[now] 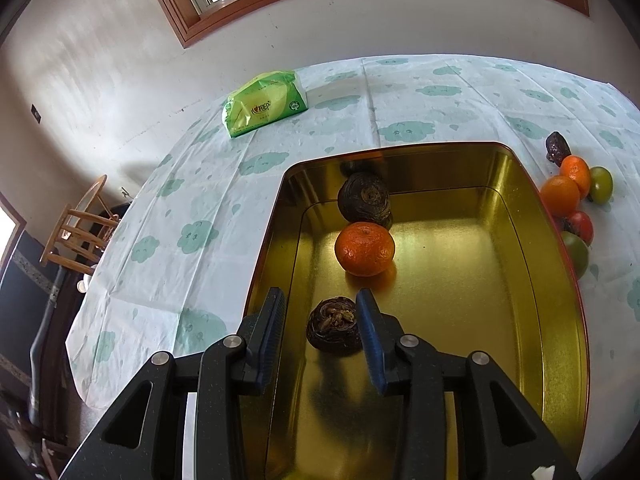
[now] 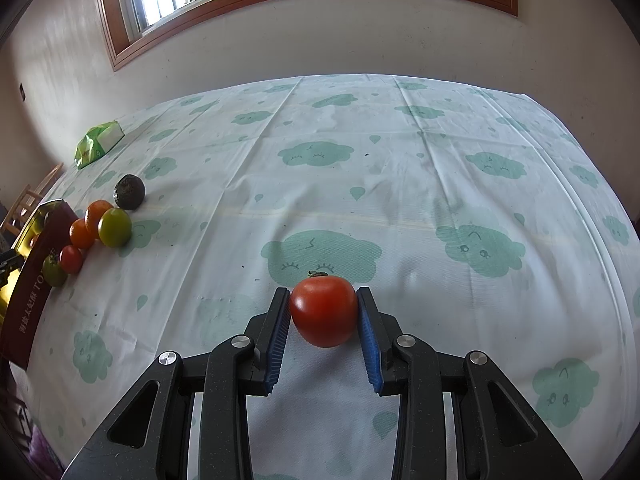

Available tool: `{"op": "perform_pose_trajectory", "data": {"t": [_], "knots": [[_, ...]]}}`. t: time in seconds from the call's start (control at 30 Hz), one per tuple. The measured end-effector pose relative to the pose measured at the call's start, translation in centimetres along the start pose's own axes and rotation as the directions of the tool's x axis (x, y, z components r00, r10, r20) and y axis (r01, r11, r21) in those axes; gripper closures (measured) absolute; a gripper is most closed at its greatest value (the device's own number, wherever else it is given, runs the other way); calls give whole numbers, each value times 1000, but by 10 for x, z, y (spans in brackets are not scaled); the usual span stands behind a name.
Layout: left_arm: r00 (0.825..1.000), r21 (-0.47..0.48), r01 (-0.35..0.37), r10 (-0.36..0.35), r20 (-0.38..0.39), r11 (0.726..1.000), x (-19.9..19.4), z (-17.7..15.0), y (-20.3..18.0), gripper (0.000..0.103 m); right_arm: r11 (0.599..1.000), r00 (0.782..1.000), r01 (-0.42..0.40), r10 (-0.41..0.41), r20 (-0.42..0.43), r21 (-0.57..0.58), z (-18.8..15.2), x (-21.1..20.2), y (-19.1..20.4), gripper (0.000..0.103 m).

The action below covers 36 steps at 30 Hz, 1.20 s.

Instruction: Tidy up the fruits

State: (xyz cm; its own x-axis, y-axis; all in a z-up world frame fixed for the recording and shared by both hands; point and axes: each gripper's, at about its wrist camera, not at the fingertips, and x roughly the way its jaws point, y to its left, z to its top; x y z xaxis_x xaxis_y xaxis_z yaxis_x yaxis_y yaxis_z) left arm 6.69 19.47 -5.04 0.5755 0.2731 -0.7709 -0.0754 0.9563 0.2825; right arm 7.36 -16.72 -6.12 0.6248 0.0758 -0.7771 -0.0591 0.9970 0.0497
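In the left wrist view a gold tin tray (image 1: 560,280) holds a dark brown fruit (image 1: 365,198) at the back, an orange mandarin (image 1: 364,249) in the middle and a second dark brown fruit (image 1: 334,330) near me. My left gripper (image 1: 320,304) is open over the tray, its fingers on either side of that near dark fruit, not touching it. In the right wrist view my right gripper (image 2: 323,300) is shut on a red tomato (image 2: 323,310) just above the tablecloth.
Loose fruit lies right of the tray: two mandarins (image 1: 560,194), green tomatoes (image 1: 601,185), a red tomato (image 1: 582,226) and a dark fruit (image 1: 557,147). The same cluster shows in the right wrist view (image 2: 114,227). A green tissue pack (image 1: 264,104) lies at the table's far left.
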Motion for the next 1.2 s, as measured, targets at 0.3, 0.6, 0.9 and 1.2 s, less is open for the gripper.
{"op": "perform_pose_trajectory", "data": {"t": [0.3, 0.6, 0.9, 1.2], "knots": [[1000, -39, -3, 4, 12, 999, -18, -8, 0, 59, 1000, 1000, 8, -8, -2, -3, 0, 1, 3, 68], [999, -79, 27, -25, 31, 996, -42, -19, -5, 48, 999, 999, 33, -33, -5, -23, -1, 0, 1, 68], [997, -73, 38, -33, 66, 997, -61, -27, -9, 41, 1000, 1000, 13, -13, 0, -11, -19, -17, 11, 68], [997, -81, 53, -48, 63, 995, -66, -37, -6, 40, 1000, 1000, 17, -17, 20, 2, -31, -32, 14, 69]]}}
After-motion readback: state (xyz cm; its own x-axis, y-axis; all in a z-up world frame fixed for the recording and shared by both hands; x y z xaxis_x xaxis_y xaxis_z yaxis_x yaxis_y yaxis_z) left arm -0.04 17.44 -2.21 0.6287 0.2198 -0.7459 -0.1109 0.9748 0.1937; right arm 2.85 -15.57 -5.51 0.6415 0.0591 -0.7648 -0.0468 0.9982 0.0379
